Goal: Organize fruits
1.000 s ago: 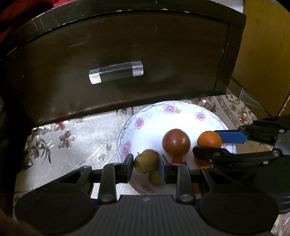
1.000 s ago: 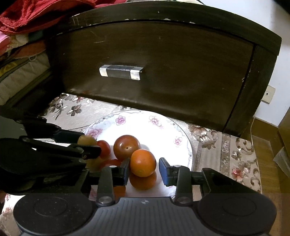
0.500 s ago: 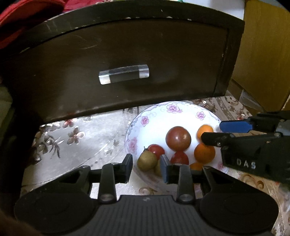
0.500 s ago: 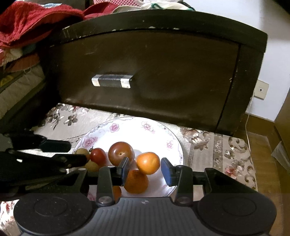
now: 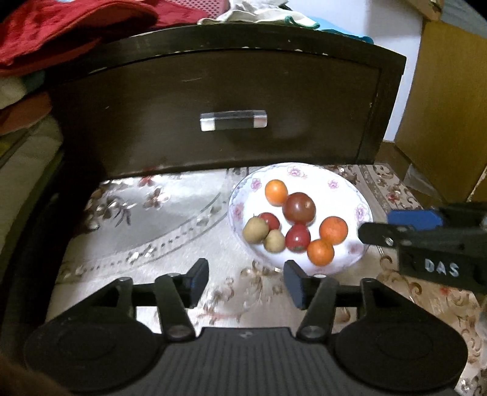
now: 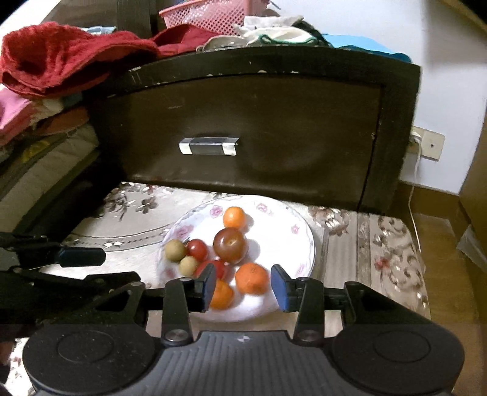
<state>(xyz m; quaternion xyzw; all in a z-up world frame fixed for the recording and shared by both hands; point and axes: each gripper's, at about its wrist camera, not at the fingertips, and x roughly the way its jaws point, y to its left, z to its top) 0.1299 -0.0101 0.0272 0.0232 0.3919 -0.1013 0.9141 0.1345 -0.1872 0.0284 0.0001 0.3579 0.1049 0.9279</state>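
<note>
A white floral plate (image 5: 350, 192) (image 6: 283, 219) on the patterned tablecloth holds several fruits: three oranges (image 5: 333, 230) (image 6: 252, 278), a large dark red tomato (image 5: 299, 207) (image 6: 230, 241), two small red tomatoes (image 5: 297, 238) and two brownish-green fruits (image 5: 255, 228) (image 6: 175, 249). My left gripper (image 5: 246, 281) is open and empty, above the cloth in front of the plate's left edge. My right gripper (image 6: 242, 288) is open and empty, over the plate's near rim. Each gripper shows in the other's view: the right one (image 5: 395, 227), the left one (image 6: 82, 265).
A dark wooden drawer front (image 5: 231, 100) (image 6: 252, 134) with a clear handle (image 5: 233, 120) (image 6: 208, 146) stands right behind the plate. Red cloth (image 6: 61, 54) and a pink basket (image 6: 213, 13) lie on top. A wall outlet (image 6: 426, 146) and wooden floor are at the right.
Both grippers let go of their fruits, opened wide and pulled back from the plate. The brownish-green fruit and the orange now lie on the plate.
</note>
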